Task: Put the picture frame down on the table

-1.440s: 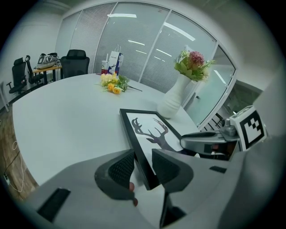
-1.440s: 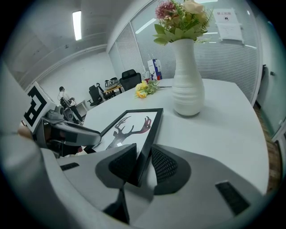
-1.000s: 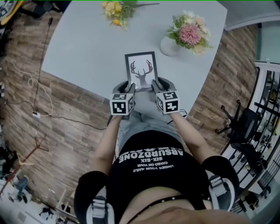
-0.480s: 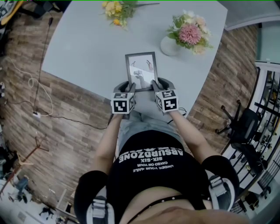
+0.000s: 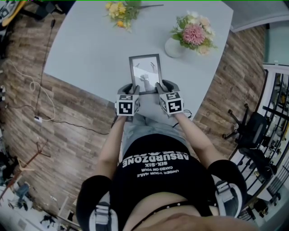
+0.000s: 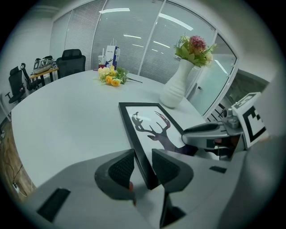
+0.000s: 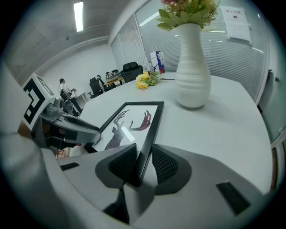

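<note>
A black picture frame with a deer print is near the pale table's front edge, leaning far back and almost flat. I cannot tell whether it touches the tabletop. My left gripper is shut on the frame's near left corner; in the left gripper view the frame passes between that gripper's pads. My right gripper is shut on the near right corner. In the right gripper view the frame's edge is pinched between that gripper's jaws.
A white vase of pink flowers stands just right of and behind the frame. A bunch of yellow flowers lies at the table's far edge. Office chairs stand beyond the table. The table's front edge runs just under the grippers.
The frame has tipped backward from a more upright pose toward the tabletop; its glass now shows glare. Both grippers kept their hold and shifted slightly forward.
</note>
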`<state>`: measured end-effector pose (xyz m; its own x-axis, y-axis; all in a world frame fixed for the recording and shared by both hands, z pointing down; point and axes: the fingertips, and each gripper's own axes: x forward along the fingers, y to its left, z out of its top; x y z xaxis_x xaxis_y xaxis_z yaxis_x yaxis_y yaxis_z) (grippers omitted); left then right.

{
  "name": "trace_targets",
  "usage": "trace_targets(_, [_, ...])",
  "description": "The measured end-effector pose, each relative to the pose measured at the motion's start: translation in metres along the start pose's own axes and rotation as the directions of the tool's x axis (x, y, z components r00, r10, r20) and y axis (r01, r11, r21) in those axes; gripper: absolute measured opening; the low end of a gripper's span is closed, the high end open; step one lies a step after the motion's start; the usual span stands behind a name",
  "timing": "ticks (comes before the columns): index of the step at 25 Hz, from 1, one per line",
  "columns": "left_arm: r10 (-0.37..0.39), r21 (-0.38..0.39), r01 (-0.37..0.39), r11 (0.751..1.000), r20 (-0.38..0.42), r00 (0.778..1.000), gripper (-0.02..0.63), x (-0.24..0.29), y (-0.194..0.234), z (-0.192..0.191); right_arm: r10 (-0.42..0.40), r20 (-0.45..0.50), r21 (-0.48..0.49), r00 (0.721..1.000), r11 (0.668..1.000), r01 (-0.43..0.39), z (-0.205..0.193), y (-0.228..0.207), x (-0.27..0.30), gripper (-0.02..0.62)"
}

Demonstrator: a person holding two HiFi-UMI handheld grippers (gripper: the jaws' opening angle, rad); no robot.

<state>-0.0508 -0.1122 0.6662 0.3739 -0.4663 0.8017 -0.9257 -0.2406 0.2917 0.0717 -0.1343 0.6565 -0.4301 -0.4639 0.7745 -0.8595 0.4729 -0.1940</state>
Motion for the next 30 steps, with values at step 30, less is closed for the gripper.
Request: trace_targets(30, [-0.104,0.021,0.104,0.994,0.395,0.913,0.015,-0.138,-0.057,0.078,0.101,0.393,0.012,0.914,0.993,-0.115,0.081,0.051,-0.13,0.014])
